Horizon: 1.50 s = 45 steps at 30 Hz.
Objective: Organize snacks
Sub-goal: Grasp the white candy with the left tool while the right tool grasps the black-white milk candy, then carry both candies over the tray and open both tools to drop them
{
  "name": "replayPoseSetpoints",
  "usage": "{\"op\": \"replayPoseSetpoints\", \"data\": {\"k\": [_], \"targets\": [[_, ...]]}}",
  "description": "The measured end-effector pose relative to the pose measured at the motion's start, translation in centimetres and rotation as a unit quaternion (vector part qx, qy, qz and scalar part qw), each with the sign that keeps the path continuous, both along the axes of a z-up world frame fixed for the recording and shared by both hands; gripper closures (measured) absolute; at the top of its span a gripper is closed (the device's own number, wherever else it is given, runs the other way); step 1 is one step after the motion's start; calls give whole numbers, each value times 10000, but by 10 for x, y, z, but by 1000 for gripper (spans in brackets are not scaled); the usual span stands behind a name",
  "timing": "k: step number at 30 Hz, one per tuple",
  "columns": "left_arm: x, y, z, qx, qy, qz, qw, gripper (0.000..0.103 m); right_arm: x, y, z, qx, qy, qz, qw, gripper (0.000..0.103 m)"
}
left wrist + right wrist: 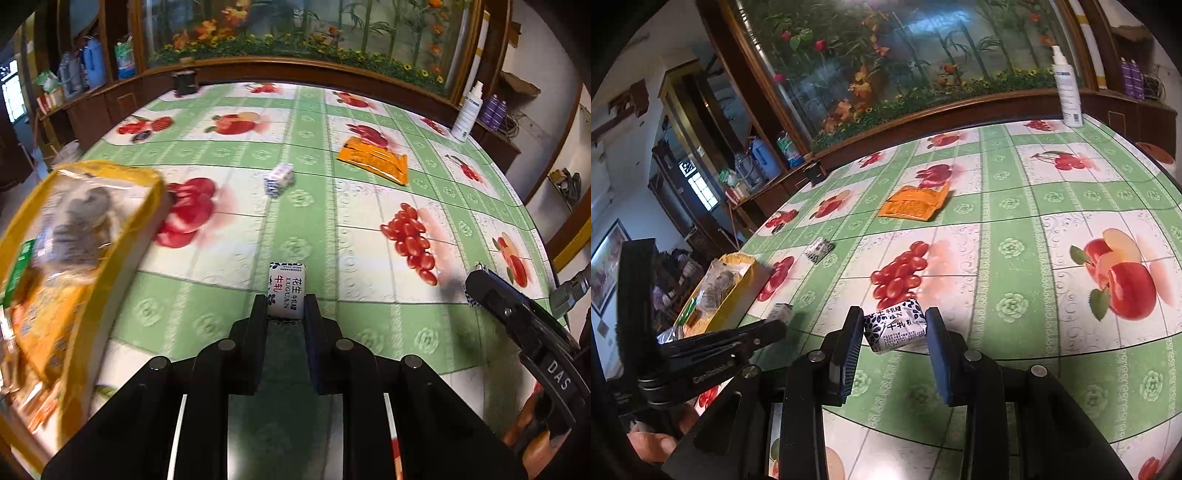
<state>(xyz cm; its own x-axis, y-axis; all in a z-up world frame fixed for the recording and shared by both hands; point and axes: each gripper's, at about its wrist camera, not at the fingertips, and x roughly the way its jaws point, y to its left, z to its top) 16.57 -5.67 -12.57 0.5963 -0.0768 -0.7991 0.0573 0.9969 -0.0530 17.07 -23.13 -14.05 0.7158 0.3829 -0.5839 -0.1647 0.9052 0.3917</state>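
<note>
Though crinkly, a boxy candy (286, 291)

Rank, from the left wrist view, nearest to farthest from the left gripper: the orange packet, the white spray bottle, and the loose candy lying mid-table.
1. Loose candy, mid-table, straight ahead of the left gripper.
2. Orange packet, farther back, to the right.
3. White spray bottle, at the table's far right edge.

A wide stretch of fruit-print tablecloth (314, 229) lies open ahead of both grippers, broken only by a loose wrapped candy (279, 180) at 12 o'clock and an orange snack packet (375, 160) at 1 o'clock; a yellow-rimmed snack bag (70, 266) blocks 9 o'clock, and a white spray bottle (1067, 88) stands at the far edge near 2 o'clock
</note>
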Motion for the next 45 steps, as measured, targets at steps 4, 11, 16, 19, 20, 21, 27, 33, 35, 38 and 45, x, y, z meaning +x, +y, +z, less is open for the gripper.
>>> {"op": "replayPoseSetpoints", "data": {"k": [4, 11, 16, 19, 20, 21, 27, 33, 35, 38, 45], "targets": [[-18, 13, 9, 267, -174, 167, 9994, 87, -4, 14, 3, -163, -128, 198, 9996, 68], [-44, 35, 18, 592, -365, 405, 9968, 87, -14, 26, 11, -362, -443, 269, 9980, 68], [-55, 50, 26, 660, -542, 563, 9948, 87, -27, 32, 24, -376, -795, 245, 9958, 68], [-61, 57, 29, 672, -617, 625, 9939, 87, -35, 38, 31, -386, -981, 252, 9941, 68], [-62, 60, 30, 669, -633, 639, 9937, 87, -37, 40, 34, -361, -1019, 257, 9938, 68], [-63, 62, 30, 680, -644, 655, 9935, 87, -39, 41, 35, -320, -1035, 265, 9938, 68], [-68, 73, 32, 647, -677, 741, 9928, 87, -52, 57, 39, 44, -1099, 328, 9934, 68], [-75, 86, 33, 614, -678, 854, 9921, 87, -59, 84, 38, 86, -1106, 593, 9921, 68], [-77, 92, 33, 597, -680, 897, 9919, 87, -61, 93, 37, 93, -1077, 675, 9918, 68], [-81, 98, 34, 590, -712, 951, 9912, 87, -64, 106, 37, 96, -1051, 804, 9912, 68], [-87, 114, 36, 519, -780, 1101, 9895, 87, -71, 142, 37, -19, -1023, 1201, 9875, 68]]}}
